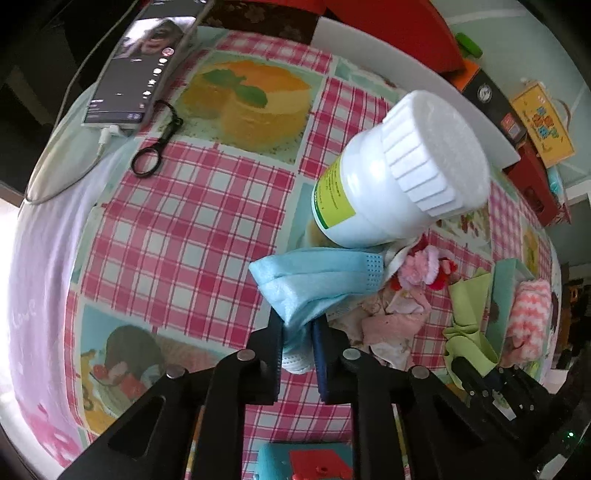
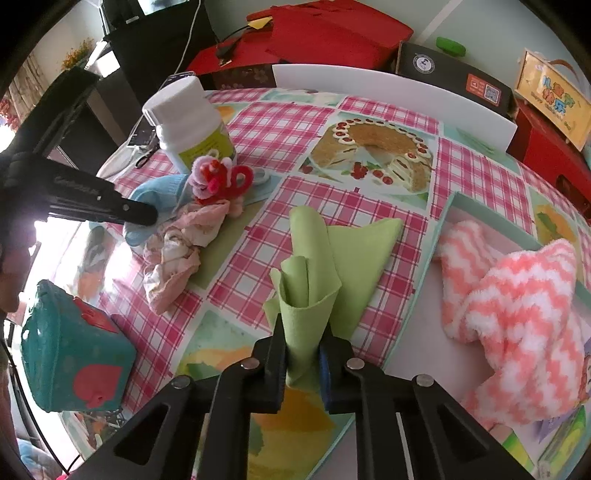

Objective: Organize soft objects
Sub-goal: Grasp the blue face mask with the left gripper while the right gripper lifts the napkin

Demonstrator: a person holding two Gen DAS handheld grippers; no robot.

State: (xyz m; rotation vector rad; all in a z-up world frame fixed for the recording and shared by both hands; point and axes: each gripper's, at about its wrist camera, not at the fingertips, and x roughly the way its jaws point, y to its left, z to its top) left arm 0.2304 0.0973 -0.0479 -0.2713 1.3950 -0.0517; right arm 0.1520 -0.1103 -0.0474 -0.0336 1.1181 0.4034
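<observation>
Left wrist: left gripper (image 1: 298,334) pinches blue mask (image 1: 317,280); right gripper (image 2: 303,354) clamps green cloth (image 2: 314,273).

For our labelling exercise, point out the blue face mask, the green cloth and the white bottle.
blue face mask (image 1: 317,275): left wrist view, pleated middle.
green cloth (image 2: 314,273): right wrist view, rolled fold.
white bottle (image 1: 369,192): left wrist view, its side.

white pill bottle (image 1: 399,166) upright on checked tablecloth (image 1: 177,206) | phone (image 1: 133,74) lit, cable plugged in, far left edge | black ring clip (image 1: 151,155) beside phone | teal toy box with red hearts (image 2: 70,354) near edge | red bag (image 2: 325,33) behind white board (image 2: 391,92)
</observation>
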